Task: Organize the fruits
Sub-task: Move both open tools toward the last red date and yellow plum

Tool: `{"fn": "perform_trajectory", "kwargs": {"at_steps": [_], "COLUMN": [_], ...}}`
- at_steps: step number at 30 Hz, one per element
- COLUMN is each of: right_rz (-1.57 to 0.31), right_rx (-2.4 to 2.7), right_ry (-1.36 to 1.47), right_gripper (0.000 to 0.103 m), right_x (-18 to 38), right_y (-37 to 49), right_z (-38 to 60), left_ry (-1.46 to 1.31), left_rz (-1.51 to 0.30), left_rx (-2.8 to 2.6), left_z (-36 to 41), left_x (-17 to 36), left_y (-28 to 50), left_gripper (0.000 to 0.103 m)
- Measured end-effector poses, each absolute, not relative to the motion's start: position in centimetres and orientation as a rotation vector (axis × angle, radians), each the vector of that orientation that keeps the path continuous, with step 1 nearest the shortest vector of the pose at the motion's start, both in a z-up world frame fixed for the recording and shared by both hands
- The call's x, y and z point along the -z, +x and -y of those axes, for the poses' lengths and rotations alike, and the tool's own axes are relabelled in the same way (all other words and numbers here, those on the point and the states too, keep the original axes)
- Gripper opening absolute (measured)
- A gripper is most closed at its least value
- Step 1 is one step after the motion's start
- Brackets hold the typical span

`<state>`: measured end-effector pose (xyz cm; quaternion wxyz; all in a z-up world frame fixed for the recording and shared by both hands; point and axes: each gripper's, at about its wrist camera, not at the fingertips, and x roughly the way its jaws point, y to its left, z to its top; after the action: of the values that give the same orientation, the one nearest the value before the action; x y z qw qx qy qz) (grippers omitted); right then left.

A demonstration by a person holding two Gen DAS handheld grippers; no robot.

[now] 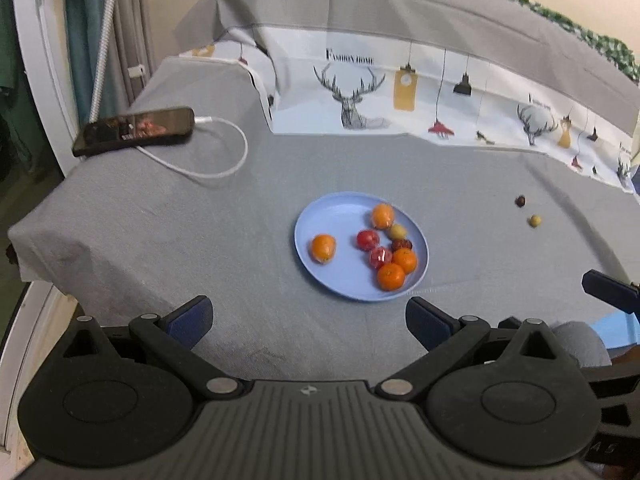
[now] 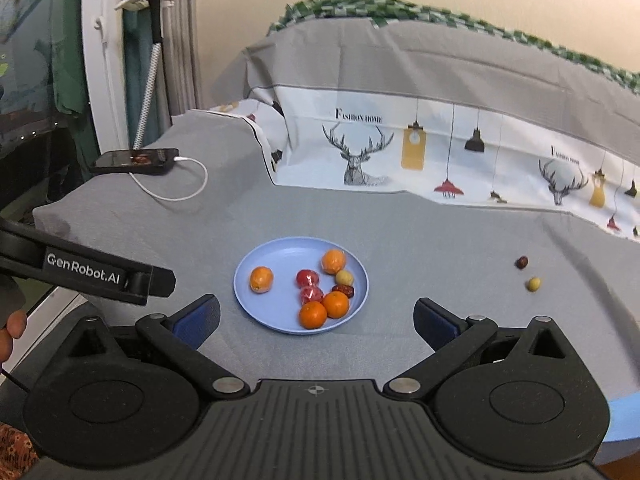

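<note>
Blue plate (image 1: 320, 216) on grey-covered bed (image 1: 160, 240), holding 4 oranges (image 1: 323, 248), 2 red wrapped fruits (image 1: 367, 239), 1 yellow-green fruit, 1 dark date. Off plate, to its right, well apart: dark date (image 1: 520, 201), yellow-green fruit (image 1: 535, 221). Left claw (image 1: 308, 322) wide, empty. Right claw (image 2: 316, 322) wide, empty. Phone (image 1: 134, 130) at the bed's far left, cable attached.

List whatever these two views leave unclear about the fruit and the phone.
- Two small fruits off the plate, dark one and yellowish one: too small and blurred in both views to name.
- Phone screen: blurred glare, unreadable.
- Two red fruits: shiny wrapping or skin, unclear.
</note>
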<state>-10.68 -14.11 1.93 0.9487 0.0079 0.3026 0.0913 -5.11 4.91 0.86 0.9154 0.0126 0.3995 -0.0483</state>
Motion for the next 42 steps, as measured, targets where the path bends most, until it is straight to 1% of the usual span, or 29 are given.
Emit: {"fn": "perform_trajectory", "kwargs": {"at_steps": [7,14,24,35,39,42], "right_rz": [-0.568,-0.557,-0.560,-0.627,-0.628,-0.633], "right_rx": [-0.187,-0.194,-0.197,-0.163,-0.013,0.167], "right_ry": [-0.013,0.003,0.014,0.162,0.228,0.242], "right_gripper": [0.102,0.102,0.102,0.102,0.102,0.102], "right_x": [-3.0,-3.1,-2.8,0.1,1.9,4.4], "right_y": [-11.9,-12.9,-13.1,-10.3,-8.0,-4.9], "right_z": [13.7,13.4,14.1,17.5,21.1,24.8], "left_ry": [0.024,0.001,0.033,0.124,0.118,0.110], "left_rz": [-0.765,-0.776,-0.771,-0.850,-0.893,-0.940], "left_rx": [0.101,0.094,0.097,0.077,0.069,0.085], "left_z": [-5.0,-6.1,-4.9,-2.1,-0.8,1.0], "left_x": [-2.2,-2.5,-2.5,-0.4,0.3,1.0], "left_y": [-6.4,-7.1,-6.6,-3.2,-0.7,1.7], "left_gripper": [0.103,0.103,0.103,0.103,0.103,0.103]}}
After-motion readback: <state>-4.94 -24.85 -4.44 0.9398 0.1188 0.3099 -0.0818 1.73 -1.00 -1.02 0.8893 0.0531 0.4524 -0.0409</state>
